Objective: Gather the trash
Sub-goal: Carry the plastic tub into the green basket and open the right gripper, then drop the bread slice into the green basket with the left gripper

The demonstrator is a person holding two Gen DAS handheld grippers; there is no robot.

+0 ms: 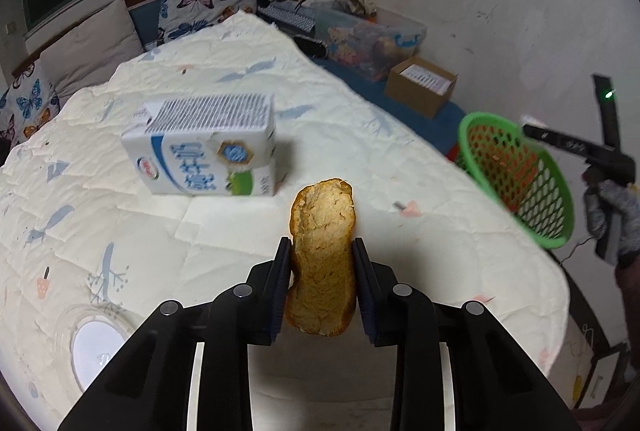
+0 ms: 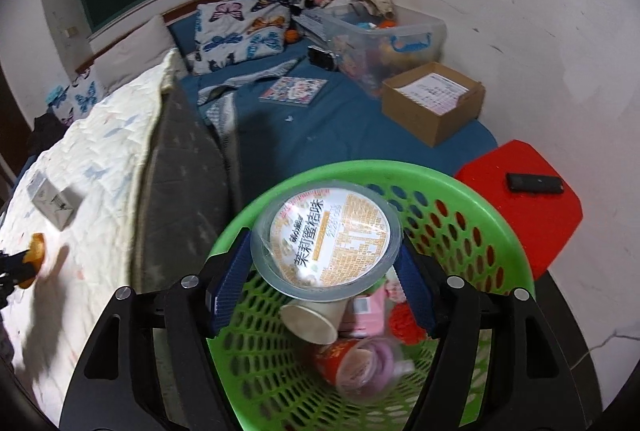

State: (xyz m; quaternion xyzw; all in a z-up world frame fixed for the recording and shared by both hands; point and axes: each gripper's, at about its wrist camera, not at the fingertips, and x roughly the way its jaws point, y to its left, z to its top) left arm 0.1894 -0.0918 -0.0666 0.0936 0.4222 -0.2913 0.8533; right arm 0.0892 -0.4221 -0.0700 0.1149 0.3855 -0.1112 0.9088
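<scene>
My left gripper (image 1: 322, 251) is shut on a piece of bread (image 1: 324, 227) and holds it above the white quilt (image 1: 200, 231). A white and blue milk carton (image 1: 204, 147) lies on the quilt just beyond it. A clear plastic lid (image 1: 96, 343) lies at lower left. My right gripper (image 2: 324, 263) is shut on a clear round cup with a printed lid (image 2: 328, 241), over the green basket (image 2: 480, 215). The basket holds a paper cup (image 2: 314, 319), a pink carton (image 2: 366, 311) and a red cup (image 2: 352, 359). The basket also shows at the right in the left wrist view (image 1: 516, 175).
A red stool (image 2: 528, 191) with a black phone (image 2: 534, 183) stands right of the basket. A cardboard box (image 2: 432, 103), a clear storage bin (image 2: 384, 35) and a book (image 2: 292, 91) lie on the blue sheet. Butterfly pillows (image 1: 196, 11) lie at the headboard.
</scene>
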